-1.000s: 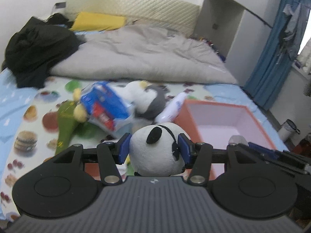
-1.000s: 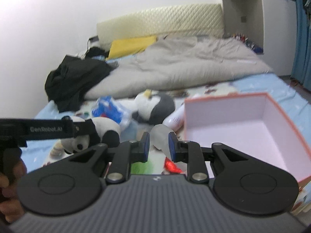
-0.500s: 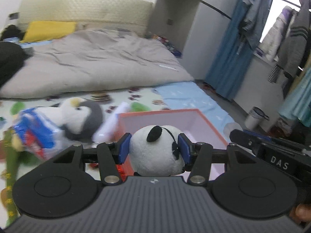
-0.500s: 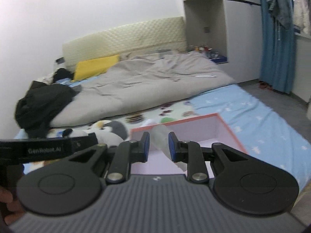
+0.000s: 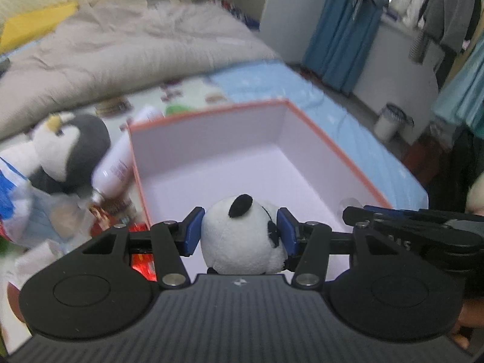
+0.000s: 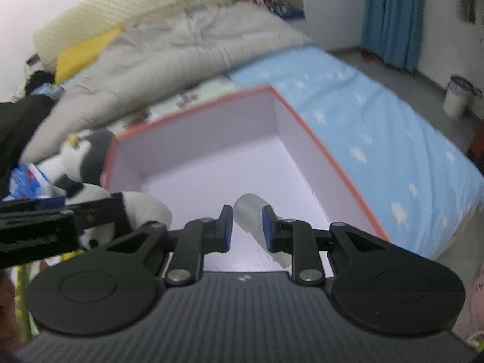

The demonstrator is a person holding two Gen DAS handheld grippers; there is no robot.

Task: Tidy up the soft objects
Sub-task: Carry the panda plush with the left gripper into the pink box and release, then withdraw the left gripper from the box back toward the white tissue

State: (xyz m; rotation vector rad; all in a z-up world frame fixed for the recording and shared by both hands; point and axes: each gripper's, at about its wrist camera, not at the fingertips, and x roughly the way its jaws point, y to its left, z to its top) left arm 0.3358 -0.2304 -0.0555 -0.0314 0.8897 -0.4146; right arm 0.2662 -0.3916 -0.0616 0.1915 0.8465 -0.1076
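My left gripper (image 5: 239, 231) is shut on a white and black panda plush (image 5: 239, 242) and holds it over the near edge of an open box (image 5: 211, 145) with an orange rim and pale inside. My right gripper (image 6: 247, 228) is shut on a pale translucent soft object (image 6: 251, 214) over the same box (image 6: 211, 139). The panda (image 6: 142, 208) and the left gripper's side show at the left of the right wrist view. The right gripper shows at the right edge of the left wrist view (image 5: 408, 227).
A penguin plush (image 5: 69, 145), a white bottle (image 5: 118, 166) and a blue packet (image 5: 12, 199) lie left of the box on the bed. A grey duvet (image 5: 121, 48) lies behind. A blue sheet (image 6: 378, 115) runs right of the box.
Both grippers have moved right and forward from the toy pile to above the box, each still holding its object. The box now fills the middle of both views.
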